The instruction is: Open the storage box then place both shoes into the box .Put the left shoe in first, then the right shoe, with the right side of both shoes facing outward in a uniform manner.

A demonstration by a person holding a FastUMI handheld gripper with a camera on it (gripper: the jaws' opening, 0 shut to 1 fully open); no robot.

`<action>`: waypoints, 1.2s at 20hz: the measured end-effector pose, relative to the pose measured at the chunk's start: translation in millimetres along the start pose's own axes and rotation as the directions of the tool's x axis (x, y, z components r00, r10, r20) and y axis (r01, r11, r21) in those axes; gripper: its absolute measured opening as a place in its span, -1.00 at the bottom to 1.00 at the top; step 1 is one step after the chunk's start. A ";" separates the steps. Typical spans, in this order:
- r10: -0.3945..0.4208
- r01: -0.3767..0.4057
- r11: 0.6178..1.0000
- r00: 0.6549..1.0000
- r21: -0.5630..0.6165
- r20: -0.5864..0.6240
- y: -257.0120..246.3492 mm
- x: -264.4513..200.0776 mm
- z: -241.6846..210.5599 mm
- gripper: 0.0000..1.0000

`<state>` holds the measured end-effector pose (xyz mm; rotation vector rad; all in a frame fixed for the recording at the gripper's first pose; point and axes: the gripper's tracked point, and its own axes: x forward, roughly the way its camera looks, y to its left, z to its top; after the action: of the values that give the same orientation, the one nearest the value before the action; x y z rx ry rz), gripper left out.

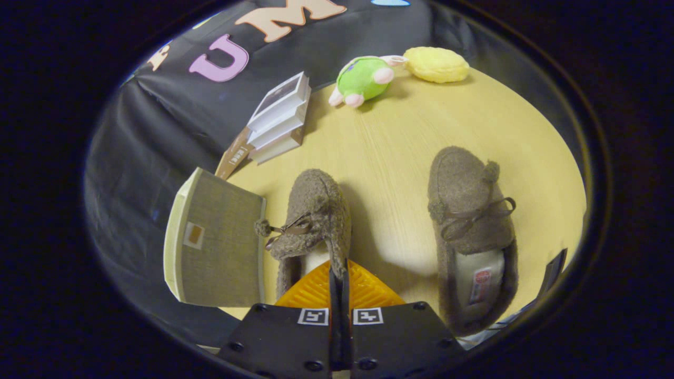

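Gripper view: the gripper is closed, its fingers pinching the collar of the left shoe, which stands beside the storage box. The right shoe rests apart on the tabletop.

Hand-held gripper: black screwed plates, two square black-and-white markers.

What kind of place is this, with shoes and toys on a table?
Probably a staged recording booth, not a home: black cloth wall, a round pale wooden table holding props such as two brown fuzzy slippers, and a handheld gripper whose jaws pinch the rim of one slipper.
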<state>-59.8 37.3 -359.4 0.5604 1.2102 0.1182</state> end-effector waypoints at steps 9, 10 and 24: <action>0.138 -0.141 0.990 0.987 0.031 0.088 99.9 -48.1 30.4 -0.94; 0.153 -0.156 0.987 0.984 0.027 0.094 112.1 -51.5 33.5 -0.94; 0.278 -0.276 0.958 0.961 -0.070 0.011 262.0 -19.8 6.1 -0.94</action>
<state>-7.7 252.9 -218.3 0.6678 1.0983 0.3895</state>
